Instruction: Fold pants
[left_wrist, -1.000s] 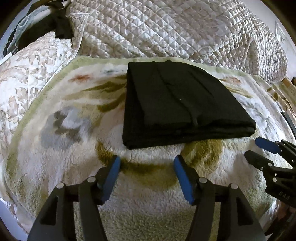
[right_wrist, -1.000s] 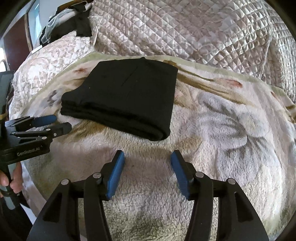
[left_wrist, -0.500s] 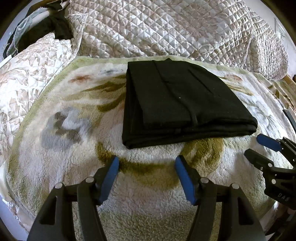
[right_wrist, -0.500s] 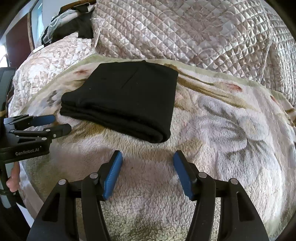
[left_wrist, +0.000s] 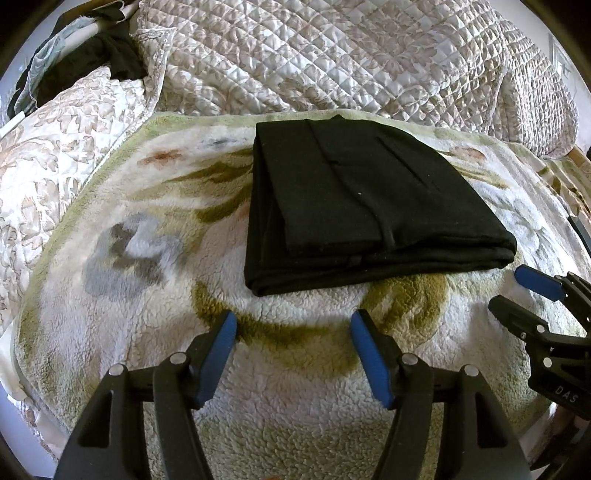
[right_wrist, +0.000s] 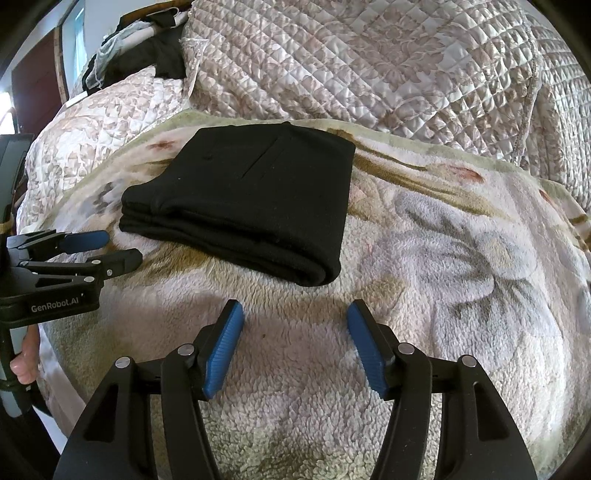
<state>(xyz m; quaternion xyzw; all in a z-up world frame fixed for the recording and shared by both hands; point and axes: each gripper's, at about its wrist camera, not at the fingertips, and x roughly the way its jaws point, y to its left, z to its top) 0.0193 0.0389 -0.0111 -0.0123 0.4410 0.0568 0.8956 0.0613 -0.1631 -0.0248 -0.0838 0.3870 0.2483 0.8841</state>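
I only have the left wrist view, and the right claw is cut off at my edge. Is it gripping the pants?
Observer: No. The right claw is open. Its jaws have just been opening, and only the fleece blanket shows between them.
Operator: And my own left claw, seen from the side?
Observer: The left claw is open just short of the near left corner of the pants, gripping nothing.
Operator: Anything behind it?
Observer: Part of a hand shows on its handle.
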